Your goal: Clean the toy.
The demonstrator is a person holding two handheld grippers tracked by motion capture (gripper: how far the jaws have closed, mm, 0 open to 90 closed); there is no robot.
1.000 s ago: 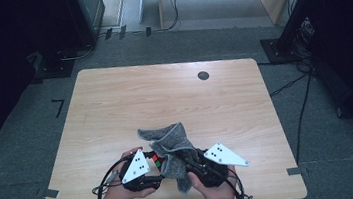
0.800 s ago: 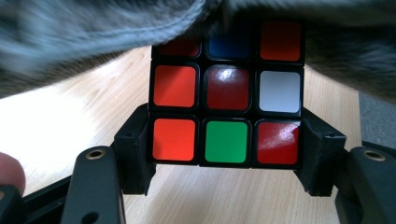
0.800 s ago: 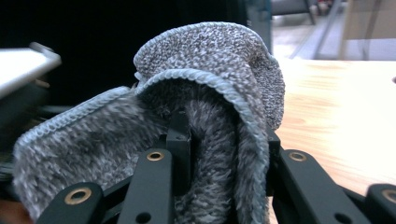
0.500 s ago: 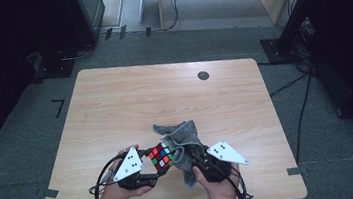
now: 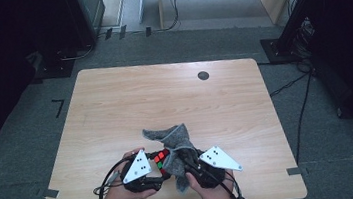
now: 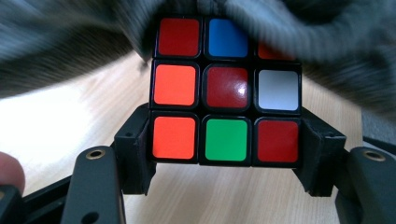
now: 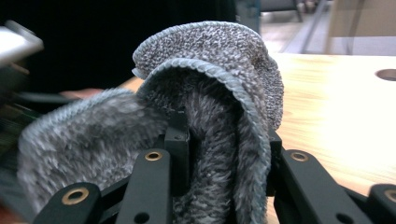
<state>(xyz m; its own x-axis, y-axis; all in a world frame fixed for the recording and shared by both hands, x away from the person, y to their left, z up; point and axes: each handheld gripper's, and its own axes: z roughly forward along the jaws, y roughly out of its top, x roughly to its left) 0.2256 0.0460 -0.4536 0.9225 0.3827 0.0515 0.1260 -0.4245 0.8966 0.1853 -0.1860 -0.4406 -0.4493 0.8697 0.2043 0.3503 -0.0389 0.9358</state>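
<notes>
We see a pale wooden table (image 5: 129,100) with rounded corners, standing on grey carpet, and all the work sits at its near edge in the high view, where a person's two hands come in from below. The largest loose thing is a grey terry cloth (image 5: 171,136), bunched and partly folded; one end lies on the tabletop a little way in from the near edge, and the rest runs back toward the hands and drapes down between the two grippers. In the right gripper view the cloth (image 7: 210,93) arches up in a thick fold, and the right gripper (image 7: 224,163) has its two black jaws clamped on that bundled fold, one jaw on each side with the fabric pressed between them. Next in size is the puzzle cube (image 6: 226,88), held off the table just beside the cloth; in the high view its red and green tiles (image 5: 160,158) peek out between the gripper's grey plate and the fabric. The left gripper (image 6: 226,158) is closed on the cube, its jaws bearing on the bottom row of tiles from either side, while the cloth's edge overlaps the cube's top row. Far back on the table lies a small dark round hole (image 5: 203,75), well apart from everything else.
</notes>
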